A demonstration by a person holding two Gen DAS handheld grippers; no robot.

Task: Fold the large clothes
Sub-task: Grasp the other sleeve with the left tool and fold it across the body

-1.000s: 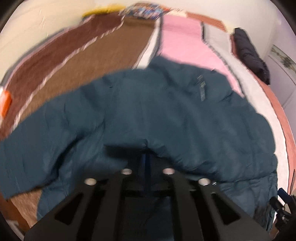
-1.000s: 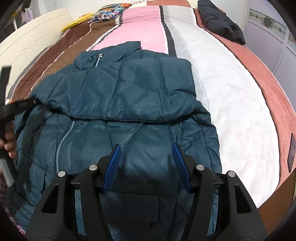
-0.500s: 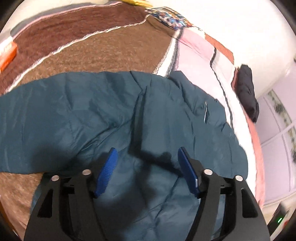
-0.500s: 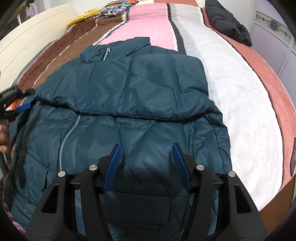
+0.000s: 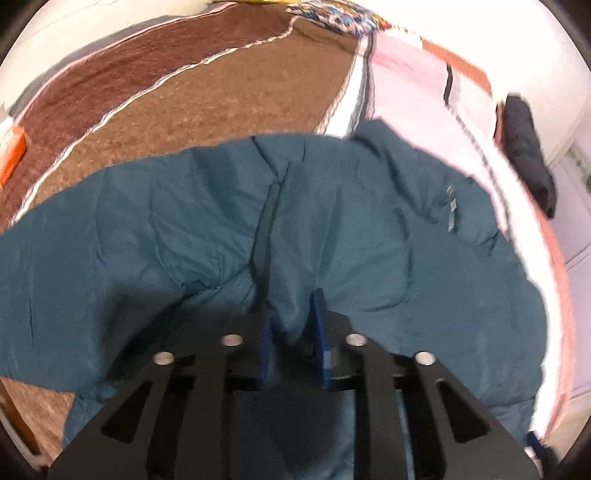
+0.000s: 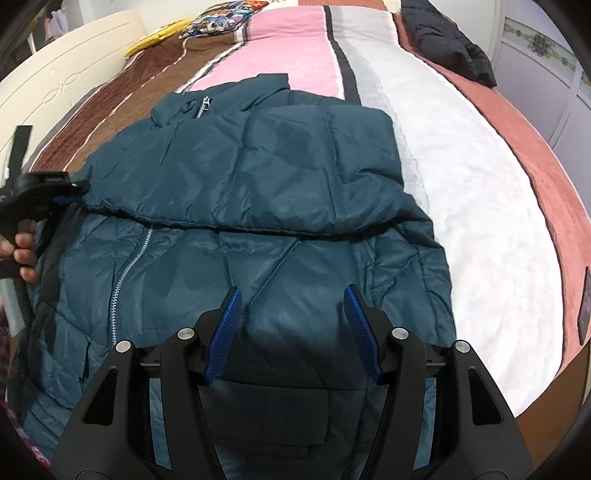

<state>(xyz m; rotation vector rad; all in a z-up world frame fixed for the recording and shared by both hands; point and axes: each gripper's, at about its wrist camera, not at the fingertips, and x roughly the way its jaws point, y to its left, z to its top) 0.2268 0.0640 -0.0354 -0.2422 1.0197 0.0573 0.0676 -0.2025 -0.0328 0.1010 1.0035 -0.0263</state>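
We see the teal puffer jacket point(image 6: 258, 206) spread across the striped bed point(image 6: 480, 206), one sleeve folded over its chest. At the bottom centre of the left view, our left hand-held gripper point(image 5: 293, 332) has just been closing, a ridge of jacket fabric pinched between its blue pads. The right hand-held gripper point(image 6: 291, 325) hovers wide open over the jacket's lower part, empty.

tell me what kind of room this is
Most likely a bedroom. The teal puffer jacket lies spread on a bed under a striped blanket, with a cream headboard at its left side, pillows at the far end and pale wardrobe doors on the right.
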